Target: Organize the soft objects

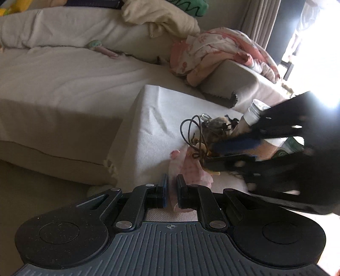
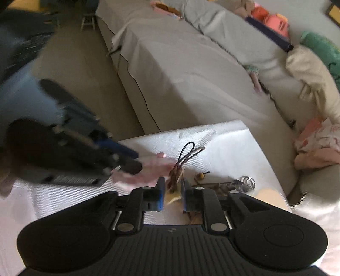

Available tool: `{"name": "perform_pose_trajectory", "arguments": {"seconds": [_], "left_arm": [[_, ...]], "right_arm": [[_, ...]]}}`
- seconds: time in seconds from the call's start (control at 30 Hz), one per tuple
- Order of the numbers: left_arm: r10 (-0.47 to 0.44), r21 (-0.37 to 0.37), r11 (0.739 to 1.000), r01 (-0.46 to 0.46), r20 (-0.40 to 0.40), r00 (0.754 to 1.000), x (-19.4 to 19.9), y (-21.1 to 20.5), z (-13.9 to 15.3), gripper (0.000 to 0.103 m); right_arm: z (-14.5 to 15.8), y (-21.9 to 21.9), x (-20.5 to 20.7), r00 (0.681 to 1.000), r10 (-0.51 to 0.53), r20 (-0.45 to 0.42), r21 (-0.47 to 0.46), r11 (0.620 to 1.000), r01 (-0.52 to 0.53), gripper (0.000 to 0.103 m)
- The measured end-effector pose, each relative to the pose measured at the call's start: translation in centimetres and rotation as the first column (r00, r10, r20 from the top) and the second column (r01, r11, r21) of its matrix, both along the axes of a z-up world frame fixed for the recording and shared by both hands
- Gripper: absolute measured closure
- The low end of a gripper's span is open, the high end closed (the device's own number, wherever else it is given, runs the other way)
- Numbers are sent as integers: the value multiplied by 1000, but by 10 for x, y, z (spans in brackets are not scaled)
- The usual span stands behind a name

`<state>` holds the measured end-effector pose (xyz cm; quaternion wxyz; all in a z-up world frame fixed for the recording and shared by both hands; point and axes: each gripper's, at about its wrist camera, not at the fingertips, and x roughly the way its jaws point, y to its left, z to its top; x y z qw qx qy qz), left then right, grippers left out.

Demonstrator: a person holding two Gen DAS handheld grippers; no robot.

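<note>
A small pink cloth (image 1: 191, 167) lies on the white-covered ottoman (image 1: 153, 118). My left gripper (image 1: 172, 180) is shut on the near edge of this cloth; the cloth also shows blurred in the right wrist view (image 2: 146, 172). A bundle of dark cords with wooden beads (image 1: 195, 135) lies just past the cloth. My right gripper (image 2: 173, 186) is closed around the lower end of that cord bundle (image 2: 178, 167), loops sticking up. In the left wrist view the right gripper (image 1: 214, 157) reaches in from the right.
A beige sofa (image 1: 63, 70) holds a cream blanket (image 1: 161, 17), a pink patterned blanket (image 1: 218, 51) and a green cushion (image 2: 323, 51). A key ring and small fuzzy toy (image 1: 216, 125), a silver-capped tube (image 1: 252, 114) and a green packet (image 1: 291, 146) crowd the ottoman's right side.
</note>
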<state>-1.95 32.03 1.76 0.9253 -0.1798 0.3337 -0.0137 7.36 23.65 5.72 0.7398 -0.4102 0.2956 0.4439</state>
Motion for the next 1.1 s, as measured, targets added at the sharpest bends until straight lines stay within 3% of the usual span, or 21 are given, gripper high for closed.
{"name": "perform_pose_trajectory", "arguments": {"seconds": [0.07,0.17,0.2,0.23,0.33,0.43,0.6,0.8,0.93,1.03,1.1], "left_arm": [[-2,-38,999,3,14,1000,-2,5,-3,92],[-1,-71,998,4,31,1000,-4,10,-6,92],[-1,-76,997,3,32,999,-4,10,-7,92],[0,-80,997,2,31,1000,-4,11,-7,92],[13,-64,998,-10,47,999,-5,9,-3,89],[43,-29,999,-40,123,991,-6,7,9,85],[16,-73,997,-3,179,984,9,9,21,85],[-109,-77,989,128,208,972,6,-16,29,85],[-209,-15,976,215,189,960,-8,-45,32,85],[-271,39,963,268,168,948,-23,-72,33,85],[-291,97,955,279,150,945,-31,-94,34,85]], "right_arm": [[-4,11,6,1000,-18,-10,-26,1000,17,73],[-15,26,15,998,-58,-17,-60,997,57,74],[-16,28,17,998,-63,-23,-59,996,61,87],[-15,28,18,998,-62,-29,-56,997,61,93],[7,21,22,996,-65,-55,-10,998,64,93],[43,1,26,993,-82,-80,65,994,88,93],[75,-41,35,966,-116,-229,151,977,153,93],[46,-94,24,899,-121,-420,151,968,202,93],[13,-121,26,848,-187,-496,114,954,278,93],[0,-140,20,864,-219,-454,122,945,304,91],[0,-155,12,897,-209,-390,148,947,285,78]]}}
